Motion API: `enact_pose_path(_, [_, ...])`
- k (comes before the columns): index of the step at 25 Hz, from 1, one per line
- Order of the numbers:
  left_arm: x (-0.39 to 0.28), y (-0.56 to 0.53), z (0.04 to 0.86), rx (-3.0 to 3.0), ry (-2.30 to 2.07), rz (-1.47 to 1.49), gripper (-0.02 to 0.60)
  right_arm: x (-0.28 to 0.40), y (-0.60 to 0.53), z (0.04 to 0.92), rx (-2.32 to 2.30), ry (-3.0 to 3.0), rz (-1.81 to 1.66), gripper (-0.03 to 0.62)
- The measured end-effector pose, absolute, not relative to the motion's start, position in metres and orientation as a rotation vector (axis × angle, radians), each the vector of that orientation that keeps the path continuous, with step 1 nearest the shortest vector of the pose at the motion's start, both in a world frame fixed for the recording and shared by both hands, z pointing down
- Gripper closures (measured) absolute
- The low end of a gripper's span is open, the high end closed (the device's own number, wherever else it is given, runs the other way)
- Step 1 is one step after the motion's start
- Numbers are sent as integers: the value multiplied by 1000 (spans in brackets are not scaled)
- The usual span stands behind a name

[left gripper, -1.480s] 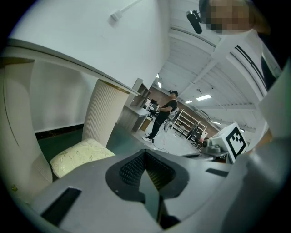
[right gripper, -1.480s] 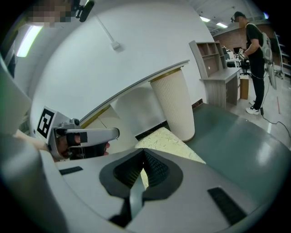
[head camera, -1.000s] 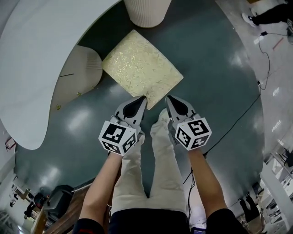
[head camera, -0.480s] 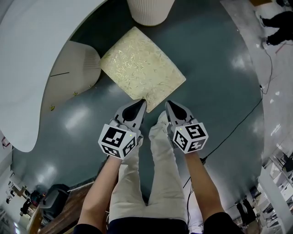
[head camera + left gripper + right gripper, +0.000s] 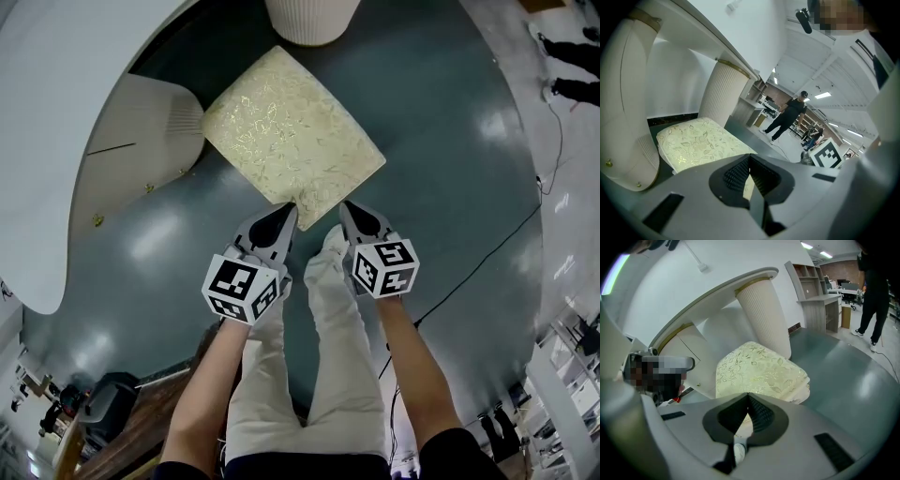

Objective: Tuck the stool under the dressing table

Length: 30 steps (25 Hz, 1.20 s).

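The stool [image 5: 291, 136], with a cream and gold leaf-patterned cushion, stands on the dark floor partly under the curved white dressing table [image 5: 66, 112]. It sits between the table's ribbed leg [image 5: 309, 19] and a rounded pedestal [image 5: 150, 122]. My left gripper [image 5: 289, 208] and right gripper [image 5: 347, 206] are side by side at the stool's near corner, both shut with nothing held. In the left gripper view the shut tips of the left gripper [image 5: 749, 158] point at the cushion [image 5: 698, 143] and the ribbed leg [image 5: 723, 93]. The right gripper [image 5: 748, 395] faces the cushion [image 5: 757, 366] likewise.
The holder's legs [image 5: 309, 356] stand just behind the grippers. A black cable [image 5: 487, 253] trails across the floor at right. A person [image 5: 787, 115] stands farther off, near desks and shelves [image 5: 825, 296]. A dark chair [image 5: 112, 408] is at lower left.
The head view has shifted a little, and the stool looks slightly larger and closer to the ribbed leg. Both grippers stay shut at the stool's near corner.
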<state>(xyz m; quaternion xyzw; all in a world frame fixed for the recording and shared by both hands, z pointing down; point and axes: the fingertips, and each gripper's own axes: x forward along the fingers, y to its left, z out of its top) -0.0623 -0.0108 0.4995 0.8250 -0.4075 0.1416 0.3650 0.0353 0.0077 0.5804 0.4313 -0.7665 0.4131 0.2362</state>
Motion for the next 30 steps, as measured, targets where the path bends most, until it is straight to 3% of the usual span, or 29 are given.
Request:
enact_pose_path(14, [-61,-8,514,2106,-1061,363,572,41,19,635,1108,-2004,1078,586])
enact_pose_path(30, [-63,5,522,2090,-1052,372,572,33,14,641,1142,-2020,1107,586])
